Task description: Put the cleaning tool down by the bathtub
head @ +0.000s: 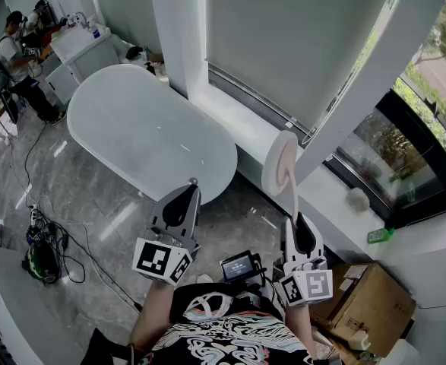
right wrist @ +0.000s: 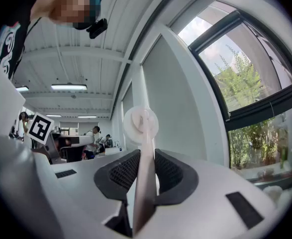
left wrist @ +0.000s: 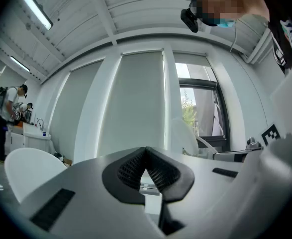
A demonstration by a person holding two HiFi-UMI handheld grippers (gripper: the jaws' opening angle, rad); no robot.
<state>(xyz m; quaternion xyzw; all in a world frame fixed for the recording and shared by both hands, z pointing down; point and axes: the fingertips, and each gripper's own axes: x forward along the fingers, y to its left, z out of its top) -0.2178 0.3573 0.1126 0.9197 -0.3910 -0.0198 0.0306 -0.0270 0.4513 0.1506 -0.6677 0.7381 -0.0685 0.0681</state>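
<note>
left claw (head: 193,182) closed, empty | right claw (head: 296,219) clamped on cleaning tool (head: 280,162) handle | bathtub (head: 143,124) ahead
</note>
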